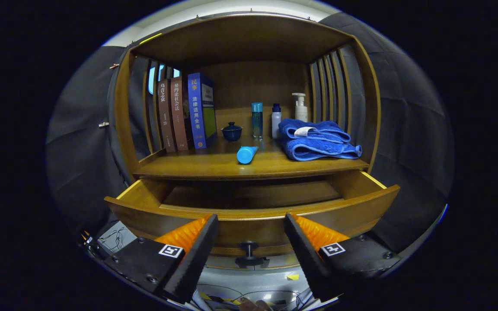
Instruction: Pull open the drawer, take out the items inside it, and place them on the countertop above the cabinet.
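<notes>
1. Gripper view: the gripper [251,242] had its two fingers spread wide apart, with nothing held between them.
2. The drawer [253,211] stood pulled out just ahead of the fingers, and its curved front panel ran across the gap between them.
3. The drawer's knob [249,252] sat low in that gap, between the two fingers and touching neither.
4. The part of the drawer's inside that could be seen, beyond the front panel, showed bare wood; the near part of its floor was hidden behind the panel, so whether anything lay there could not be told.
5. The countertop [214,166] lay beyond and above the drawer, forming the floor of an open wooden cabinet [249,39].
6. A blue tube [247,154] lay on its side near the countertop's front edge, straight ahead of the gap between the fingers.
7. A folded blue towel [316,140] rested on the countertop beyond the right finger.
8. Three upright books [186,112] stood at the back beyond the left finger, with a small dark lidded cup [231,131] just beside them.
9. A tall blue bottle [256,120], a small white bottle [276,120] and a pump bottle [300,108] stood in a row at the back, between the cup and the towel.
</notes>
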Tool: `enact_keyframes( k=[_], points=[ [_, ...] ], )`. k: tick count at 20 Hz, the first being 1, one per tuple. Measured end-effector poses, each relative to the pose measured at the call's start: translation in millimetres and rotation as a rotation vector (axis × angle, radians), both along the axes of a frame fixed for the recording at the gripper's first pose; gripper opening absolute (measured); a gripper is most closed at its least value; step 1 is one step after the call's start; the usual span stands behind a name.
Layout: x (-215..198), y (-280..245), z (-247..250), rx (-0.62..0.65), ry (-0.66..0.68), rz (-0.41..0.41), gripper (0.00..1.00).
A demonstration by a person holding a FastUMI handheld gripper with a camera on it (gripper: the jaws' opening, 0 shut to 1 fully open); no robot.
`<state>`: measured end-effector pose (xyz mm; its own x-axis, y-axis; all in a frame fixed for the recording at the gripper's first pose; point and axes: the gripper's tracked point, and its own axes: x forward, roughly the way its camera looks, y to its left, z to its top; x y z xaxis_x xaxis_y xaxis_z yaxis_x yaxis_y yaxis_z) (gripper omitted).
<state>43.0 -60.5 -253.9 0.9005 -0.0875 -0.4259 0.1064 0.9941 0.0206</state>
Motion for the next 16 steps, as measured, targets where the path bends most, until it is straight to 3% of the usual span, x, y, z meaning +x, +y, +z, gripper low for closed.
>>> enact_keyframes(
  k=[6,16],
  points=[
    [42.4,-3.3,-4.8,-0.005,0.01,0.001,0.99],
    [78.6,-6.6,-8.9,-0.003,0.009,-0.013,0.99]
  ],
)
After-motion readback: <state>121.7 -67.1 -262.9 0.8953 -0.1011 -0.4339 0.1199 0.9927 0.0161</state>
